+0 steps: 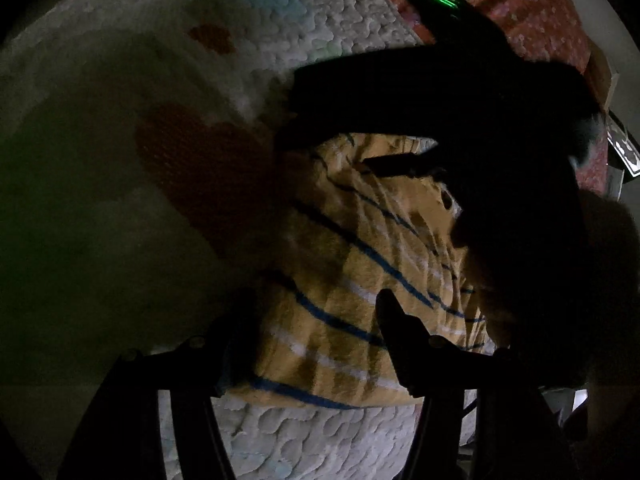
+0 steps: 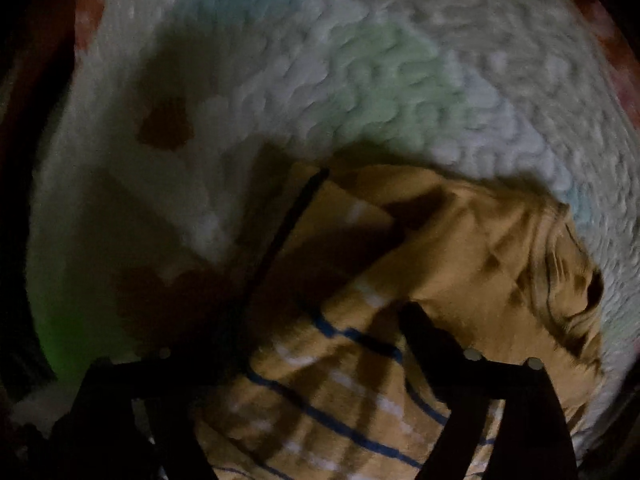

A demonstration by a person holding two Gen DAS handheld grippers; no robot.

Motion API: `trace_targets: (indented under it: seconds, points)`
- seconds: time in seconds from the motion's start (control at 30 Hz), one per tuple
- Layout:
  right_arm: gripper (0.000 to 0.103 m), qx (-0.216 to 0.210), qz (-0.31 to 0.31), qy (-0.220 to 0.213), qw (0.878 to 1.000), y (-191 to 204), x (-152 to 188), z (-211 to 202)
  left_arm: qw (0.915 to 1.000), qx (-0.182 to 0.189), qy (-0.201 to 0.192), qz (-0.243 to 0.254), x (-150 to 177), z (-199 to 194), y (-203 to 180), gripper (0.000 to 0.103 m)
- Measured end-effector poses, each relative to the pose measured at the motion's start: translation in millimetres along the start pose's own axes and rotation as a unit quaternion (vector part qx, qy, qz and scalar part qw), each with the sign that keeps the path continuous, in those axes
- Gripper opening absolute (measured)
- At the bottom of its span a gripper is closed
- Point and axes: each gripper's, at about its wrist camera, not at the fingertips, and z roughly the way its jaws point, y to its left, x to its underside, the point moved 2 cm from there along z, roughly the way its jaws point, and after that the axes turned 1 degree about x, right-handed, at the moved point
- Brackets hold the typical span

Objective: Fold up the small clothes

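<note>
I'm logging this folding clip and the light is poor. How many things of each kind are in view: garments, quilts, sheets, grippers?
Garments: 1, the yellow striped shirt, crumpled.
Quilts: 1, the white quilted blanket under it.
Sheets: 1, the red floral sheet beyond the blanket.
Grippers: 2, the left gripper and the right gripper.
Total: 5.

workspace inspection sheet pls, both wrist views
surface: white quilted blanket with red, blue and green patches, over a red floral cover; dim light
job's things: yellow striped garment, crumpled, partly folded over itself
clutter: nothing seen
grippers: left tool open, fingers astride the garment's edge; right tool low over the garment, grip cannot be told, seen from the left view as a dark shape with a green light
cables: nothing seen
surroundings: too dark to tell
</note>
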Motion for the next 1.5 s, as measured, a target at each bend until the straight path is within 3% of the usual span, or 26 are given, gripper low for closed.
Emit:
trace_targets:
  seconds: [0.1, 0.13, 0.17, 0.2, 0.23, 0.27, 0.33, 0.43, 0.53, 0.67, 0.87, 1.0, 1.07, 1.17, 1.23, 1.33, 1.37, 1.4, 1.47, 1.5]
  points:
    - [0.097, 0.051, -0.031, 0.024, 0.998, 19.2, -1.1, 13.6, 1.0, -0.006, -0.001, 0.005, 1.9, 0.8, -4.1, 0.059]
    - [0.096, 0.061, -0.036, 0.021, 0.997, 22.2, -0.9, 14.2, 0.9999, -0.009, 0.0, 0.009, 3.0, 1.0, -5.9, 0.051]
    - [0.092, 0.068, -0.038, 0.013, 0.997, 24.4, 0.3, 12.7, 0.9998, -0.012, 0.006, 0.015, 4.9, 2.2, -8.3, 0.031]
    - [0.086, 0.068, -0.038, 0.009, 0.997, 24.6, 1.7, 10.9, 0.9997, -0.011, 0.015, 0.017, 6.3, 4.3, -9.4, 0.017]
    - [0.064, 0.083, -0.044, 0.001, 0.996, 23.9, 4.6, 6.8, 0.9995, -0.008, 0.024, 0.016, 7.6, 6.5, -9.6, 0.011]
    - [0.047, 0.093, -0.05, -0.008, 0.994, 21.4, 8.8, 1.3, 0.9994, 0.004, 0.033, 0.006, 9.8, 8.1, -8.8, 0.011]
    - [0.023, 0.073, -0.043, -0.031, 0.996, 11.1, 19.4, -14.8, 0.9993, 0.016, 0.033, 0.003, 11.6, 4.2, -12.7, 0.011]
    - [0.017, 0.023, -0.02, -0.087, 0.996, -11.1, 41.9, -50.5, 0.9988, 0.04, 0.018, 0.024, 14.5, -9.9, -30.0, 0.011]
    - [0.016, -0.018, 0.01, -0.143, 0.99, -45.1, 70.8, -87.4, 0.9966, 0.054, 0.006, 0.062, 25.3, -19.2, -65.8, 0.011]
    - [0.014, -0.059, 0.065, -0.201, 0.976, -112.6, 125.6, -121.0, 0.9894, 0.041, 0.01, 0.139, 53.2, -4.4, -139.8, 0.011]
    - [0.013, -0.103, 0.195, -0.229, 0.948, -239.6, 216.1, -109.5, 0.9729, 0.022, 0.064, 0.221, 110.4, 61.6, -228.3, 0.011]
    - [0.014, -0.129, 0.254, -0.223, 0.932, -289.8, 260.5, -66.6, 0.9636, 0.011, 0.107, 0.245, 145.9, 99.0, -250.0, 0.012]
    - [0.014, -0.152, 0.282, -0.231, 0.919, -305.4, 276.8, -46.1, 0.9612, 0.009, 0.122, 0.247, 151.0, 105.6, -249.9, 0.012]
    - [0.014, -0.156, 0.291, -0.246, 0.911, -314.6, 279.4, -36.2, 0.9571, 0.007, 0.134, 0.257, 157.1, 94.7, -245.9, 0.012]
    - [0.014, -0.148, 0.283, -0.258, 0.912, -312.5, 281.8, -37.0, 0.959, 0.0, 0.128, 0.253, 145.8, 84.2, -239.2, 0.014]
    - [0.027, -0.104, 0.286, -0.274, 0.912, -316.1, 291.9, -43.1, 0.9647, -0.02, 0.11, 0.239, 129.7, 75.4, -227.4, 0.015]
    - [0.028, -0.087, 0.301, -0.289, 0.905, -321.0, 301.3, -51.4, 0.967, -0.035, 0.097, 0.233, 121.3, 71.7, -222.6, 0.016]
    - [0.031, -0.094, 0.31, -0.3, 0.897, -323.3, 310.6, -53.1, 0.9687, -0.047, 0.09, 0.227, 115.5, 69.4, -219.8, 0.016]
    - [0.056, -0.143, 0.32, -0.327, 0.878, -323.8, 329.8, -65.3, 0.9702, -0.065, 0.077, 0.221, 108.5, 70.5, -214.4, 0.017]
    - [0.062, -0.159, 0.32, -0.336, 0.871, -321.6, 337.4, -68.6, 0.9697, -0.08, 0.064, 0.222, 104.7, 69.8, -210.5, 0.017]
